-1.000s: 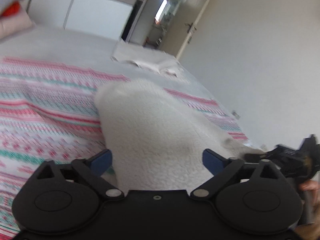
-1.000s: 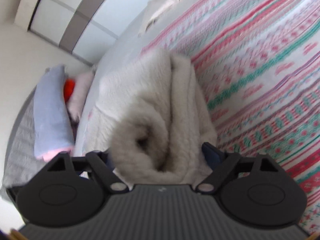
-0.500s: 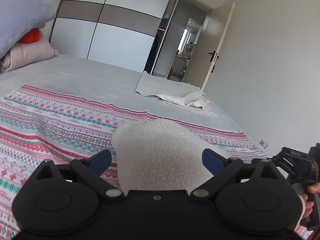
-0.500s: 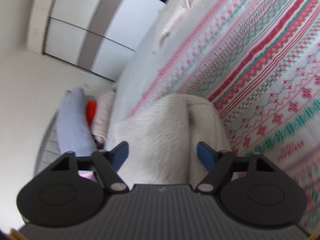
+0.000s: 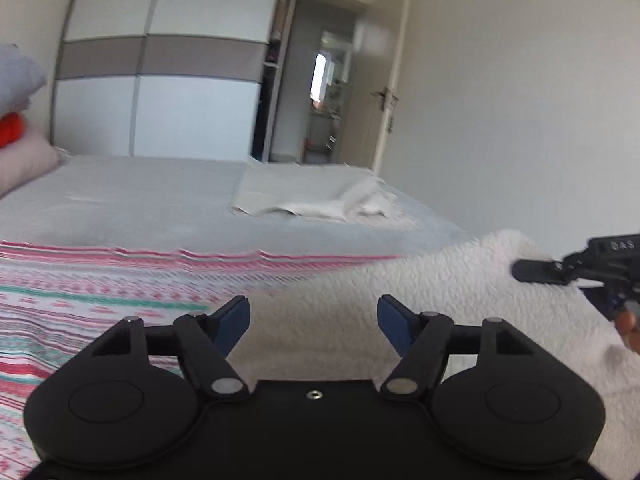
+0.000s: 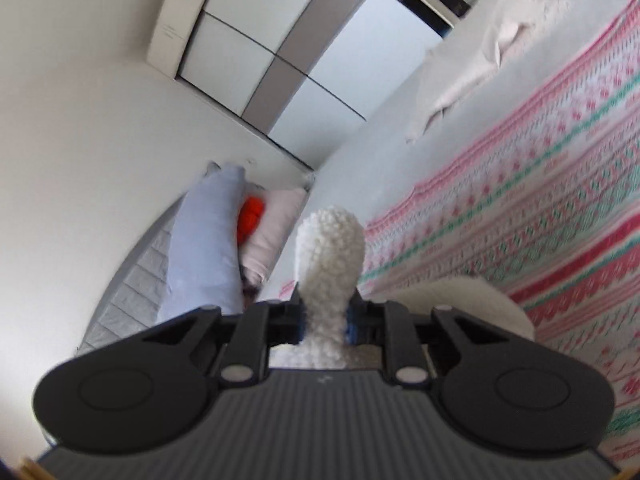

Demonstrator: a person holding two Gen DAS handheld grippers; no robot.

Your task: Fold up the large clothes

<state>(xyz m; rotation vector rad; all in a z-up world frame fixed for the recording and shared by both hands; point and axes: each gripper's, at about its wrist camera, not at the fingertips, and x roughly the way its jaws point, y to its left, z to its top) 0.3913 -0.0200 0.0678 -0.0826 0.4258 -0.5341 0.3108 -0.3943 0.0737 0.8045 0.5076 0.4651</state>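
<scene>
The bed (image 5: pixel 132 196) fills the middle of both views, its patterned blanket (image 5: pixel 60 292) at lower left in the left view. The fleece garment (image 5: pixel 440 304) lies at lower right there. The right gripper (image 6: pixel 324 326) has its jaws clenched on a fold of it; the left gripper (image 5: pixel 314 322) has its jaws spread, grasping nothing.

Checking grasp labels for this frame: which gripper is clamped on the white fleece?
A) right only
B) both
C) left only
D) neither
A: the right gripper pinches a tuft of the white fleece, while the left gripper stands wide open.
</scene>
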